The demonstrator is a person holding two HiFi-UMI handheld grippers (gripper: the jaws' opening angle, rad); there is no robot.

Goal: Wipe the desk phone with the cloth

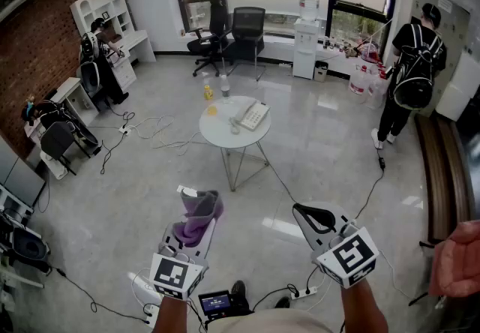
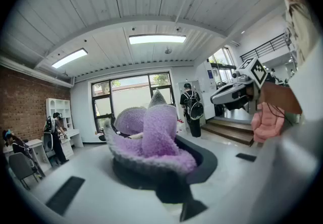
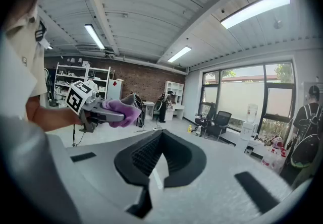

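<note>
While left claw (image 1: 201, 205) clamps one cloth (image 1: 193, 228), right claw (image 1: 310, 213) closed, empty; one desk phone (image 1: 253, 115) ahead.

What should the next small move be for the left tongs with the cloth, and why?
Probably step toward the round table: the left tongs grip the purple cloth, but the desk phone lies far ahead, out of reach.

No readable text. Square markers on left gripper cube (image 1: 177, 274), right gripper cube (image 1: 351, 255); desk phone (image 1: 253, 115) keys probably too small.
</note>
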